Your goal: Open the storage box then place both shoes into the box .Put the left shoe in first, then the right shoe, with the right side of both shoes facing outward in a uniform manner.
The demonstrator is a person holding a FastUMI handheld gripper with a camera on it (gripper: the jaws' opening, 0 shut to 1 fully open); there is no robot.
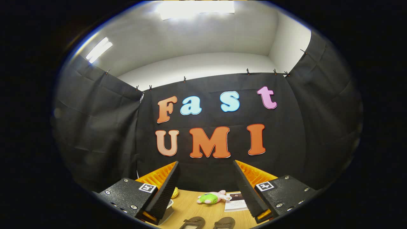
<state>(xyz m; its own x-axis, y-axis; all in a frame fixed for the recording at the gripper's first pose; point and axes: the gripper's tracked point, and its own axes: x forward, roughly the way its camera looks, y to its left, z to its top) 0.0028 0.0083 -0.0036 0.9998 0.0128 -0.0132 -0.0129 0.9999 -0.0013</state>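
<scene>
Wooden table (190, 206) below; gripper (206, 187) wide open, empty, aimed high. Shoes (208, 222) at near edge, barely visible; risk of grabbing the wrong shoe first.

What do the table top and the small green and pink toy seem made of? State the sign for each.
Table: looks like light wood or wood-look laminate, going by the pale grain and smooth matte face. Toy: probably soft plush, going by its rounded, fuzzy form. The hand-held gripper is open above the table, with the toy beyond its fingers.
</scene>
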